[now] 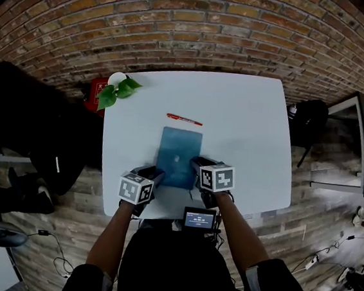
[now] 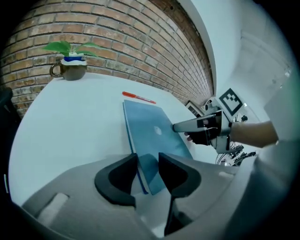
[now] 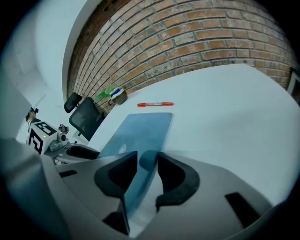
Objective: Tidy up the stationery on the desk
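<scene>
Blue notebook (image 1: 179,153) lies flat mid-worktop (image 1: 248,129), its near corners sitting between spread jaws, left gripper (image 2: 147,171) and right gripper (image 3: 146,171), neither pinching yet. It looks thin, light and slick, likely floppy, so those corners suit. Red pen (image 1: 185,119) lies just beyond, potted plant (image 1: 118,90) well clear

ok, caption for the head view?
Left gripper and right gripper, open, at near corners of blue notebook on white desk; red pen beyond.
</scene>
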Demonstrator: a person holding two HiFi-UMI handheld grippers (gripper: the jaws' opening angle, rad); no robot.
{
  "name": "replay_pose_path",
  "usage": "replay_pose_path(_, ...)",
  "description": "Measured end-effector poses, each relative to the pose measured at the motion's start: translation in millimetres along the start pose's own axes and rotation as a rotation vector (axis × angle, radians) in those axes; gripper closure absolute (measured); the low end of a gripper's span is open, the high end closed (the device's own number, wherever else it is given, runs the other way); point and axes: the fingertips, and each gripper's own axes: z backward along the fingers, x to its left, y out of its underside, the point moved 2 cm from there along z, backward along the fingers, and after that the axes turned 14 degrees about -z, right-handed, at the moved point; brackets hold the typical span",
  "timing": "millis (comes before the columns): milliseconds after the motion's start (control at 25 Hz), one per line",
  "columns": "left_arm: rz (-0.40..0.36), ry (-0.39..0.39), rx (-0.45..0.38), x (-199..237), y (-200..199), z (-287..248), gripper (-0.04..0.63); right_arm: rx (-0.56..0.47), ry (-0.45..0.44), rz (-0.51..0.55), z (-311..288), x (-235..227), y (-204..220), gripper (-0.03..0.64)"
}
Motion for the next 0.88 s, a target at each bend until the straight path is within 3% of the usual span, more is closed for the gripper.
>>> replay_pose_path(200, 0.009, 0.061, -0.002, -20, 1, -5, 0.44, -0.02, 0.029, 0.017, 7, -10, -2, 0.463)
replay_pose_path(400, -0.027, -0.03, -0.019, -1, -12, -1, 0.44, -0.029, 0.051, 0.064, 8, -12, 3, 0.449)
replay_pose_path(600, -0.062, -0.018, 0.023, -4, -13, -14, 0.492, -0.036, 0.057, 0.046, 6, -12, 3, 0.453)
replay_pose_path(880, -0.059, 0.001, 0.025, -4, -13, -16, 0.499, -0.027, 0.024, 0.0, 11, -12, -1, 0.515)
